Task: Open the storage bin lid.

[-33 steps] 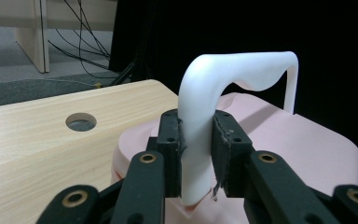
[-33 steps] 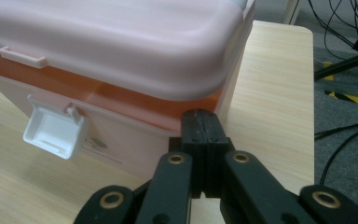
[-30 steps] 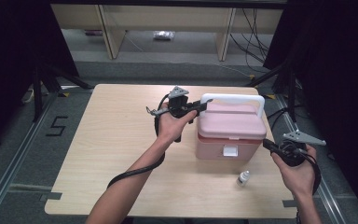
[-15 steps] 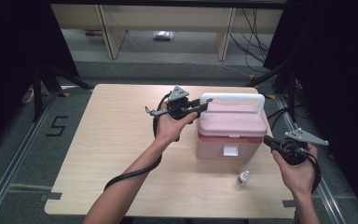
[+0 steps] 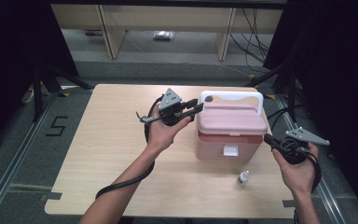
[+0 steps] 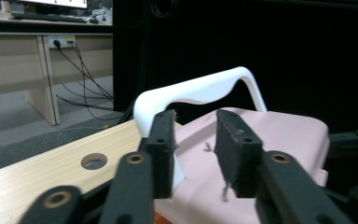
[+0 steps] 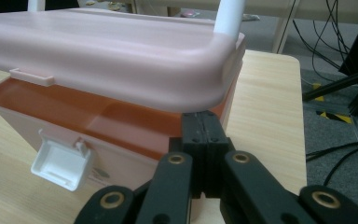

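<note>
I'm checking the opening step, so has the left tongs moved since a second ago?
Yes. The left tongs pulled slightly back from the white handle of the pink box, toward the table's left, jaws just closing on nothing.

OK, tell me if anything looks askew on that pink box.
The lid of the pink box sits raised, not seated: a gap shows the orange inside, and the white latch hangs undone. The right gripper is shut, its tips under the lid's corner.

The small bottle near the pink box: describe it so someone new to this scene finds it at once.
On the wooden table, find the pink box with the white handle right of centre. Just in front of its right corner, toward the person, stands the small bottle. It is clear with a white cap, far smaller than the box, and stands free on the tabletop.
</note>
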The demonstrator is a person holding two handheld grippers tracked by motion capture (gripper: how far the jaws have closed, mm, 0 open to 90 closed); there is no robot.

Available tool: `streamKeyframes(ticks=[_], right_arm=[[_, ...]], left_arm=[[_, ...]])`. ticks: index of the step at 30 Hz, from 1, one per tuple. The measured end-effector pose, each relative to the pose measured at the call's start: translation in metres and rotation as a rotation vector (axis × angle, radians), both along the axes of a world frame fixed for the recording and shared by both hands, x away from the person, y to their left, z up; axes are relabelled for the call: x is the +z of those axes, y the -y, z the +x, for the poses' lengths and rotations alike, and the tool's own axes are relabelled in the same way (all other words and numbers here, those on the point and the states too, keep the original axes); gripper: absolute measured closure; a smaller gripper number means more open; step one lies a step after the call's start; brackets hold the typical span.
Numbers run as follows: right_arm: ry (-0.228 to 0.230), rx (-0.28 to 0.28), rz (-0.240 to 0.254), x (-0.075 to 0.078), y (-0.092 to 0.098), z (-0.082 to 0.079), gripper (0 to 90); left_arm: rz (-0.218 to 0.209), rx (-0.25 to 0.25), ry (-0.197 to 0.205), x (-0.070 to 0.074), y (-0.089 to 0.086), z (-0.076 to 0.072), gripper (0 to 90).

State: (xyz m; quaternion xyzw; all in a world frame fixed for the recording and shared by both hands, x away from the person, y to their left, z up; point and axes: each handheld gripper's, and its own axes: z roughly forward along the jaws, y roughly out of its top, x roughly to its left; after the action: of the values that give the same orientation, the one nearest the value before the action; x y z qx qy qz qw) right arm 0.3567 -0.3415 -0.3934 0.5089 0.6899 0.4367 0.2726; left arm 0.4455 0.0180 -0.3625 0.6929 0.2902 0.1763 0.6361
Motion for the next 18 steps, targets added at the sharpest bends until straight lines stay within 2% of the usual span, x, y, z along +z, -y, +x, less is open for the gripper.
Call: streamKeyframes(ticks=[1, 6, 7, 8, 11, 12, 15, 18], right_arm=[[0.019, 0.008, -0.03, 0.001, 0.002, 0.001, 90.0], [0.029, 0.001, -0.031, 0.003, 0.002, 0.001, 90.0], [0.014, -0.009, -0.015, 0.003, 0.0, 0.001, 90.0], [0.031, 0.01, -0.028, 0.004, 0.002, 0.002, 90.0], [0.034, 0.006, -0.028, 0.006, 0.002, 0.002, 90.0], [0.022, -0.014, -0.014, 0.006, 0.0, 0.001, 90.0], [0.033, -0.005, -0.013, 0.008, -0.001, 0.002, 90.0], [0.058, 0.012, -0.037, 0.009, 0.001, 0.004, 90.0]], left_arm=[[0.01, -0.006, 0.008, 0.001, -0.001, -0.003, 72.7], [0.052, -0.029, 0.017, 0.001, -0.007, -0.017, 84.9], [0.055, -0.034, 0.016, 0.0, -0.008, -0.02, 86.9], [0.058, -0.036, 0.015, -0.001, -0.008, -0.022, 88.8], [0.068, -0.049, 0.011, -0.006, -0.01, -0.028, 89.9], [0.071, -0.058, 0.011, -0.008, -0.009, -0.031, 89.9], [0.083, -0.091, 0.03, -0.013, -0.007, -0.039, 90.0], [0.095, -0.118, 0.055, -0.018, -0.003, -0.046, 90.0]])
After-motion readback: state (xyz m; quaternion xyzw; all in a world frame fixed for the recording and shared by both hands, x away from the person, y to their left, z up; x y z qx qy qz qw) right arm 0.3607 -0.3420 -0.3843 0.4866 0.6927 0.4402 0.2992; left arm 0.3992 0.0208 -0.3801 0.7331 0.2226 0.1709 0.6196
